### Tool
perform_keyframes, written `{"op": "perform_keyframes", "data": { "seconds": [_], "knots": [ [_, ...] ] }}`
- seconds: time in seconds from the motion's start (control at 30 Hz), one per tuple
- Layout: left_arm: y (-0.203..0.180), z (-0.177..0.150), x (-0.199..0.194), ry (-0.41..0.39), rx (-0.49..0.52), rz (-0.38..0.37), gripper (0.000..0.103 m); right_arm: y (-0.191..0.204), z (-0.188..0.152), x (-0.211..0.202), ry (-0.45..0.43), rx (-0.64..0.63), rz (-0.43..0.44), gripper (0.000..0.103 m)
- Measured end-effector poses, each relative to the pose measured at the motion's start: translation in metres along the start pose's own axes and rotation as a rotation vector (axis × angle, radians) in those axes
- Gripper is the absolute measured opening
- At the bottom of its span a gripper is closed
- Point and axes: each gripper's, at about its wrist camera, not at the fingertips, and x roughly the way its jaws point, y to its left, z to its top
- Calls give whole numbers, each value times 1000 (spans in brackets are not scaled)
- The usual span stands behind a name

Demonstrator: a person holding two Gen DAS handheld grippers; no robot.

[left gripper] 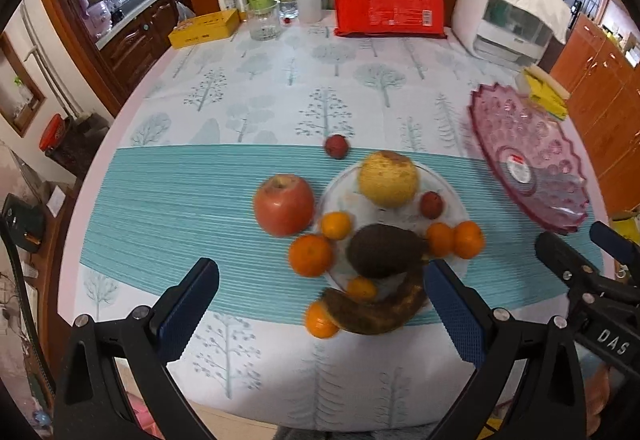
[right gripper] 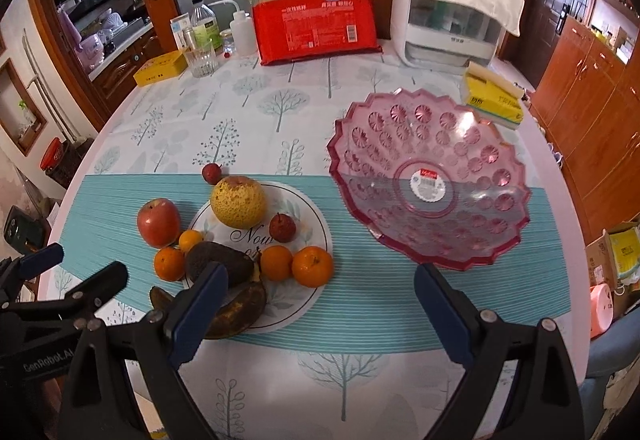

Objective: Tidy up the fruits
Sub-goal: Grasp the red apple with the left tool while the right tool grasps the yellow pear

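Note:
A white plate (right gripper: 308, 224) on the teal mat holds a yellow pear (right gripper: 237, 202), a small red fruit (right gripper: 282, 227), an avocado (right gripper: 218, 262), a dark overripe banana (right gripper: 236, 310) and several oranges (right gripper: 312, 266). A red apple (right gripper: 158, 222) and an orange (right gripper: 169, 263) lie left of the plate, and another small red fruit (right gripper: 211, 173) lies behind it. The empty pink glass bowl (right gripper: 430, 176) stands to the right. My left gripper (left gripper: 320, 304) is open in front of the banana (left gripper: 376, 314). My right gripper (right gripper: 316, 310) is open, between plate and bowl.
Along the table's far edge stand a red package (right gripper: 318, 28), a white appliance (right gripper: 448, 20), bottles (right gripper: 204, 26), a glass (right gripper: 202, 58) and a yellow box (right gripper: 160, 69). A yellow tissue pack (right gripper: 494, 98) lies behind the bowl. Wooden cabinets (right gripper: 592, 112) flank the right side.

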Motion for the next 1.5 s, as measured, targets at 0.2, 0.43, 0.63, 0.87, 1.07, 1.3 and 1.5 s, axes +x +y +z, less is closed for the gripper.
{"op": "perform_keyframes", "data": {
  "seconds": [0.2, 0.43, 0.63, 0.87, 1.07, 1.3, 1.5],
  "knots": [
    [28, 12, 18, -13, -5, 57, 102, 8, 8, 26, 40, 4, 41, 95],
    [60, 30, 60, 32, -48, 62, 102, 37, 25, 63, 69, -81, 88, 91],
    [70, 42, 103, 91, -85, 5, 102, 65, 38, 103, 109, -173, 114, 86],
    [71, 47, 149, 173, -96, -33, 101, 81, 48, 142, 135, -219, 105, 86],
    [74, 46, 169, 217, -120, -91, 101, 80, 51, 164, 165, -208, 123, 85],
    [79, 44, 191, 279, -162, -200, 87, 77, 51, 175, 165, -171, 185, 81],
    [67, 44, 194, 274, -138, -236, 68, 84, 48, 177, 142, -186, 222, 71]
  ]
}}
